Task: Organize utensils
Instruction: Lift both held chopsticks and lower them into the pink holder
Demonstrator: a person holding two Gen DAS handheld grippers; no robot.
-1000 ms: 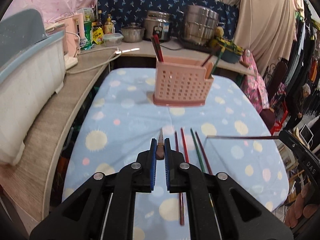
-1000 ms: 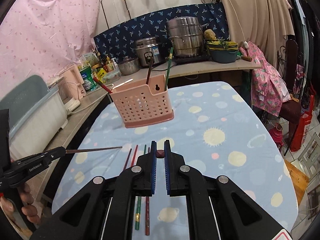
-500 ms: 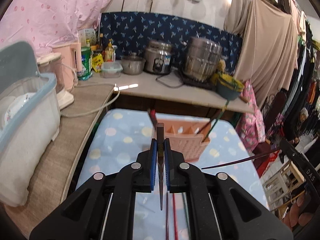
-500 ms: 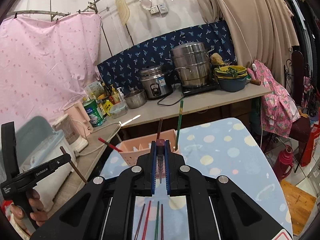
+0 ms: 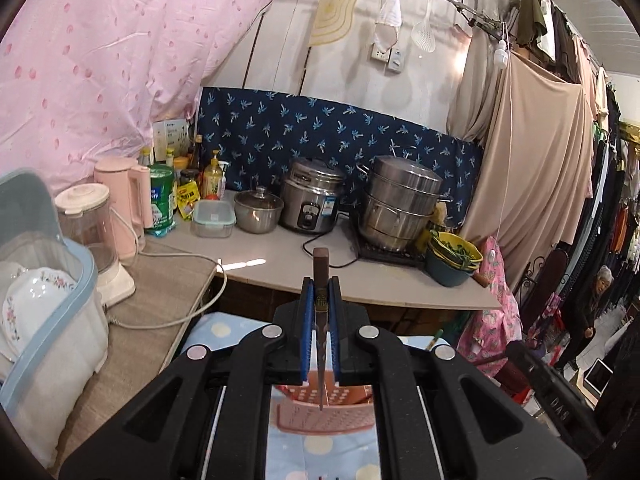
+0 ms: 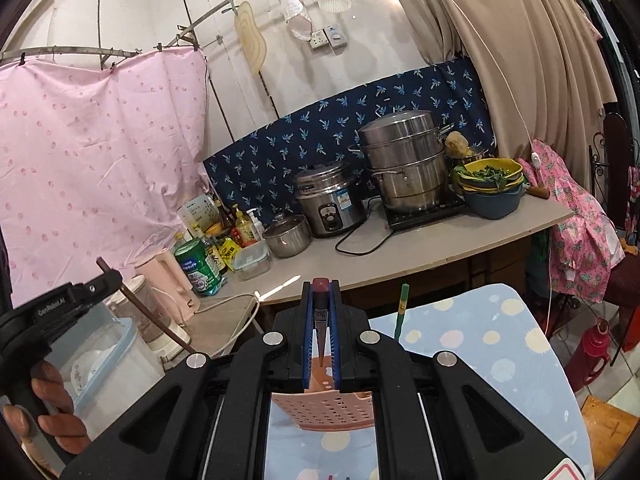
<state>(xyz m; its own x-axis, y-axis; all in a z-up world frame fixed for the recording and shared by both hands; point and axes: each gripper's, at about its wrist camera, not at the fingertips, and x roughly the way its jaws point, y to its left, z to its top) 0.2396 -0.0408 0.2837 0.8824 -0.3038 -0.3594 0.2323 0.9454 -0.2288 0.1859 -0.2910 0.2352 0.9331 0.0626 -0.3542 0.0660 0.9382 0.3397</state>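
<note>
Now both grippers, left [image 5: 320, 322] and right [image 6: 321, 326], have risen above the pink basket [image 6: 320, 408]; fingers each pinching a chopstick [image 5: 320, 280]

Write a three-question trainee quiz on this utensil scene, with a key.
1. True or false: the left gripper is shut on a dark chopstick.
2. What sits below both grippers on the spotted cloth? A) a steel pot B) the pink utensil basket C) a kettle
3. Fill in: the chopstick in the right gripper has a ____ top end.

Key: 1 true; 2 B; 3 reddish. The green chopstick already stands in the basket. The steamer pot is far back on the counter.
</note>
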